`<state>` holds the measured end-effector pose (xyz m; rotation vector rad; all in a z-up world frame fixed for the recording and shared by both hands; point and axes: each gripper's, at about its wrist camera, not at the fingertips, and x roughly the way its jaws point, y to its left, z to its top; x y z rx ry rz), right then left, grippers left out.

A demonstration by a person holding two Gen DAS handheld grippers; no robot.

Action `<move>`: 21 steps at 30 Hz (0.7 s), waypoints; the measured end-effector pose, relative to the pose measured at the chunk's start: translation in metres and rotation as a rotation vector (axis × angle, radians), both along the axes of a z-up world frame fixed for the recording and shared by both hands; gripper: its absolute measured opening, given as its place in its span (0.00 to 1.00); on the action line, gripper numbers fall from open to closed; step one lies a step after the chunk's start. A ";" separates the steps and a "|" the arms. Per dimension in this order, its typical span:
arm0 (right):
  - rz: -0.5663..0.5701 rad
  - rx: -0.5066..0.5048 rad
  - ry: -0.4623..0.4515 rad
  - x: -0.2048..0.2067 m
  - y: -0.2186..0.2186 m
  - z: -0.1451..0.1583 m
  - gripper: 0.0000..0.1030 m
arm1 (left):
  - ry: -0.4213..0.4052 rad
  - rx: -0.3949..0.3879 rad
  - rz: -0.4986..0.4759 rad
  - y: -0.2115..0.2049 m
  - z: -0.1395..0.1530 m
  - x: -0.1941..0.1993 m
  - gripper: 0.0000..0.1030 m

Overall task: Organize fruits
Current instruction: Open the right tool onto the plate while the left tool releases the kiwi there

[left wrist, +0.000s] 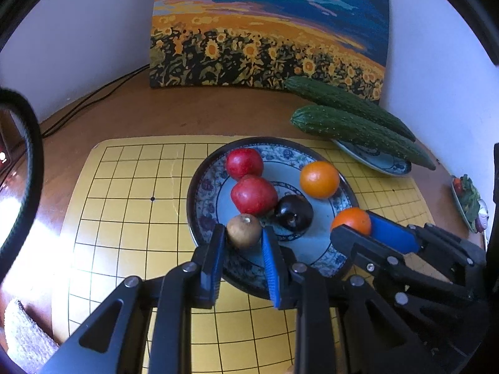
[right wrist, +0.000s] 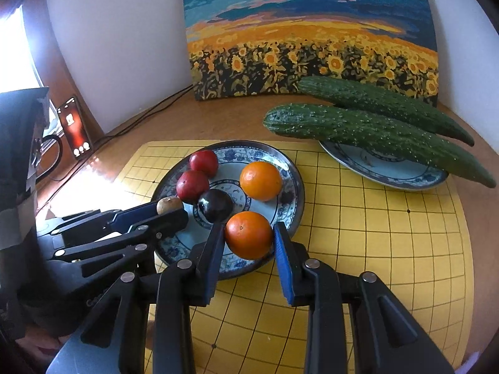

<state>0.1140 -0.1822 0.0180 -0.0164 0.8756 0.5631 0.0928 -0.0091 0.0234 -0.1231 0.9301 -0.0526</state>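
A blue-patterned plate (left wrist: pixel 205 187) (right wrist: pixel 293 187) on a yellow grid mat holds two red fruits (left wrist: pixel 253 194) (right wrist: pixel 192 186), a dark plum (left wrist: pixel 294 212) (right wrist: pixel 215 205), two oranges and a small brown fruit. My left gripper (left wrist: pixel 244 233) (right wrist: pixel 168 210) has its jaws around the brown fruit (left wrist: pixel 244 230) (right wrist: pixel 168 204), touching it on both sides. My right gripper (right wrist: pixel 249 233) (left wrist: pixel 352 222) has its jaws around the near orange (right wrist: pixel 248 234) (left wrist: pixel 352 219), close on both sides. The far orange (left wrist: pixel 319 179) (right wrist: pixel 260 180) lies free.
Two cucumbers (left wrist: pixel 358 127) (right wrist: pixel 374 131) lie on a second plate (left wrist: pixel 374 159) (right wrist: pixel 386 171) at the back right. A sunflower painting (left wrist: pixel 268 31) leans on the wall. Cables and a lit phone (right wrist: pixel 75 126) are at the left. A small dish (left wrist: pixel 467 199) sits at the far right.
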 end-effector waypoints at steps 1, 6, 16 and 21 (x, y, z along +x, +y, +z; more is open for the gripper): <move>-0.001 -0.003 -0.002 0.001 0.001 -0.001 0.32 | 0.000 0.000 -0.001 0.000 0.000 0.000 0.24; 0.003 -0.007 -0.004 0.006 0.004 -0.005 0.32 | -0.003 0.004 -0.005 0.000 -0.001 0.002 0.24; 0.000 0.009 0.001 0.012 0.006 -0.008 0.32 | -0.012 0.011 -0.003 -0.001 -0.001 0.003 0.24; 0.000 0.009 0.002 0.012 0.007 -0.008 0.32 | -0.011 -0.002 -0.005 -0.001 -0.003 0.004 0.24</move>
